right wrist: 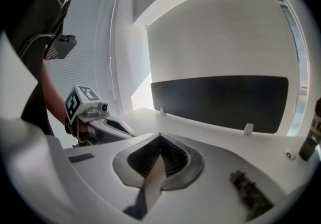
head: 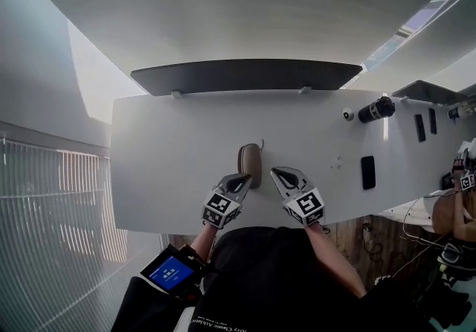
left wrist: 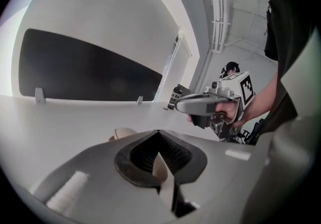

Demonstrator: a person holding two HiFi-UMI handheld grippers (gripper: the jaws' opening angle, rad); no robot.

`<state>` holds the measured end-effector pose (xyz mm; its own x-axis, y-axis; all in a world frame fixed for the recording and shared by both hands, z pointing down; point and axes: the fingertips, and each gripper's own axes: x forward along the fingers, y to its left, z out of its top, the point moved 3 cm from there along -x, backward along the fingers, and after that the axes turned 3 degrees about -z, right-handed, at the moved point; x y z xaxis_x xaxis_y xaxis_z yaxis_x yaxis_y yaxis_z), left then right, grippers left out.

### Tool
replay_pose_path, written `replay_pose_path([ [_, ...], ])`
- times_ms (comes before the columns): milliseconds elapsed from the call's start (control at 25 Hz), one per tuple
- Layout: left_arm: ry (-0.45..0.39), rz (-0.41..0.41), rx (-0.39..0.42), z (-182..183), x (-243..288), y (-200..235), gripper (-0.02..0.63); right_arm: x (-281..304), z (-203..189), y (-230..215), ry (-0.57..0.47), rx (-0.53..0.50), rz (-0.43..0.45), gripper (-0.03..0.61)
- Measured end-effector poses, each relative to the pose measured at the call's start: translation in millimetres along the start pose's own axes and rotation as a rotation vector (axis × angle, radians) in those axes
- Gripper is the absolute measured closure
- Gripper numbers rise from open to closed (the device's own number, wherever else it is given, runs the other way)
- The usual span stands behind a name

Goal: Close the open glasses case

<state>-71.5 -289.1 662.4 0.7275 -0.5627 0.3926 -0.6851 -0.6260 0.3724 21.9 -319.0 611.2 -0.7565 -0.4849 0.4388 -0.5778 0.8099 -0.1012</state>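
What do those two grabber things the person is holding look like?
The left gripper and right gripper are light grey and pointed, with dark ribbed pads inside; each carries a white cube with black square markers. The person wears a black top.

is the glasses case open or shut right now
Looks shut: the glasses case lies as one smooth tan oblong, with no raised lid or interior showing.

You stand at a white desk (head: 171,152). A dark panel (head: 245,75) runs along its back. Bright blinds (head: 44,204) hang on your left. The wall (head: 223,3) is white.
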Motion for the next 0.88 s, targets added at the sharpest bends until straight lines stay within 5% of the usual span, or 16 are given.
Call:
replay_pose_path([
  [360,-0.163,-0.015,0.172,71.3,-31.8,-26.2,0.607,-31.0,39.5,22.4,-0.145,-0.02,-0.03,0.574],
  [880,-0.136,0.005,0.158,44.3,-58.1,-32.5,0.607,-33.4,40.9,43.4,-0.15,-0.029,-0.041,0.574],
])
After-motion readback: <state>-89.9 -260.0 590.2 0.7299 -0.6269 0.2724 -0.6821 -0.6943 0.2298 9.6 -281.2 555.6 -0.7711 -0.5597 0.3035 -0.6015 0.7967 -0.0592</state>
